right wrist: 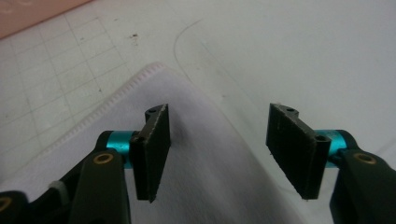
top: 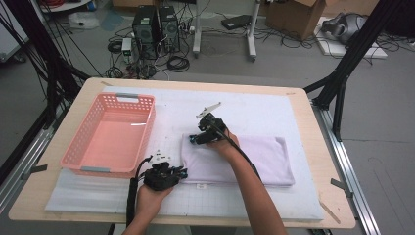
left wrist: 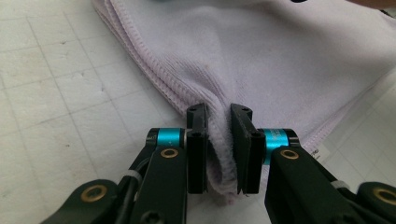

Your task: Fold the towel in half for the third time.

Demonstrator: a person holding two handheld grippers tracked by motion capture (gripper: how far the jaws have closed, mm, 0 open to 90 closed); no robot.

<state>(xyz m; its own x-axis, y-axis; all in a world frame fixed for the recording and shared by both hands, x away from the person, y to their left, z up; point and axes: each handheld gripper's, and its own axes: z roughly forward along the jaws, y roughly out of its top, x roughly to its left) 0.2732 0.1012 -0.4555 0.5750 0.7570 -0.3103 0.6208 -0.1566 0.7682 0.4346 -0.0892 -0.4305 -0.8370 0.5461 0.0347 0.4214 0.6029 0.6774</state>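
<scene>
The folded lilac towel (top: 240,159) lies on the white mat at the bench's centre, with the pink basket (top: 110,134) off at nine o'clock. The left tool (left wrist: 218,144) pinches the towel's near-left corner. The right tool (right wrist: 217,149) hovers over the far-left corner, jaws apart, nothing between them. It looks like corner-grabbing; next, I'd guess, it must drop and close on that corner.

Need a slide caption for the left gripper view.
Left claw pinches a bunched fold of the folded lilac towel on the gridded mat.
</scene>
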